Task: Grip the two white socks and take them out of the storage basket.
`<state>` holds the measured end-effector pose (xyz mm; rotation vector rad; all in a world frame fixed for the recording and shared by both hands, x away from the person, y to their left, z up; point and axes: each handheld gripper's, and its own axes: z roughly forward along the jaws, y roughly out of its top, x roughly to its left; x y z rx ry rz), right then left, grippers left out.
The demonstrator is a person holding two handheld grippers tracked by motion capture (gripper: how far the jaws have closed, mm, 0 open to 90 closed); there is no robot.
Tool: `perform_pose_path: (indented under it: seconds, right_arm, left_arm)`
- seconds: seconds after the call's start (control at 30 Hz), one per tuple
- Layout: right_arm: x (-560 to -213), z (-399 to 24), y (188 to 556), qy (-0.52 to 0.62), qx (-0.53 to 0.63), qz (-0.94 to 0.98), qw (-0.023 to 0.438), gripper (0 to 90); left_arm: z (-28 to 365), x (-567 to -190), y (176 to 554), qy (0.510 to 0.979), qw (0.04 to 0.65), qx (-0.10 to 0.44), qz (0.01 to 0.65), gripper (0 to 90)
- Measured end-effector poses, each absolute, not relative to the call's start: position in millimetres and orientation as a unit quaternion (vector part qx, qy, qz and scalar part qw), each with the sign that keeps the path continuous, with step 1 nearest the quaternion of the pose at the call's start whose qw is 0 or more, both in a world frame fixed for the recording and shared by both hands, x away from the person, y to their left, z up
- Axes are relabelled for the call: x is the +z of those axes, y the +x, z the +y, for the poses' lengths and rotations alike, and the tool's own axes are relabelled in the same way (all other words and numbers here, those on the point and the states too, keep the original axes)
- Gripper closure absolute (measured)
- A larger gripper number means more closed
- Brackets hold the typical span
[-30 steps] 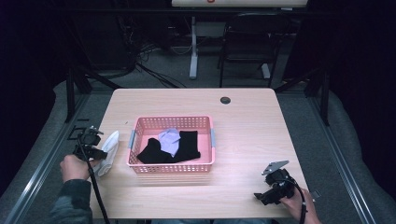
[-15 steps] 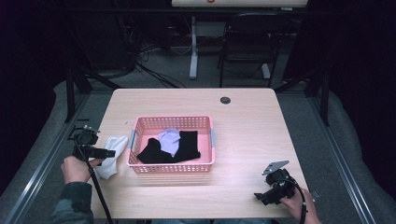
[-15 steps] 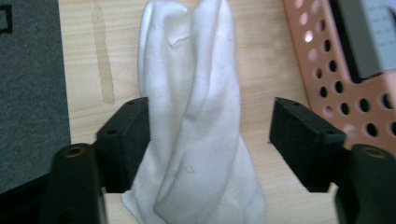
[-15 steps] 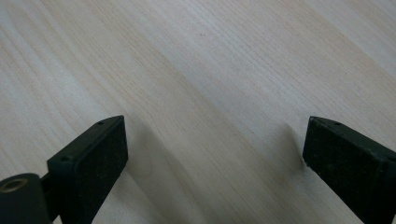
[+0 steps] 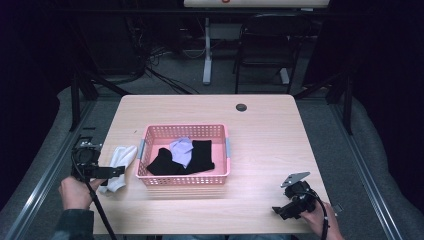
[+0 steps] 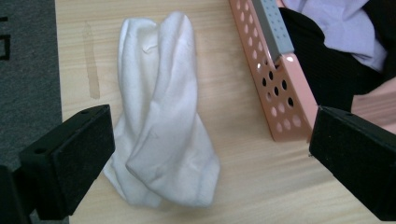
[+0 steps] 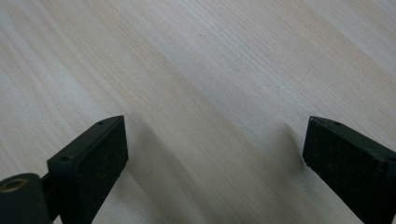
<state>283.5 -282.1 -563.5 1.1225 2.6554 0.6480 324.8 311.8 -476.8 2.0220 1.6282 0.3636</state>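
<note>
Now the left tongs [image 6: 205, 154] have just been opening and stand wide, nothing between them; the sock [image 6: 161, 116] lies released on the bench [image 5: 260, 125], just beside the basket [image 5: 185, 176] (placement appears done). Right tongs [image 7: 215, 158] hover wide over bare bench.

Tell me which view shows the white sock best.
The left gripper view: the white sock lies close up on the table, crumpled, beside the basket, apart from the jaws. The high view shows it small, left of the basket. The right gripper view faces bare tabletop.
</note>
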Motion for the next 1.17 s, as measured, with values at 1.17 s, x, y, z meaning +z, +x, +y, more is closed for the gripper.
perform_pose_path:
  seconds: [1.17]
  right_arm:
    - [-564, -282, 283, 0.373, 0.216, 0.897, 0.093, 5.7]
  left_arm:
    - [303, -535, 260, 0.75, 0.229, 0.147, 0.602, 0.1]
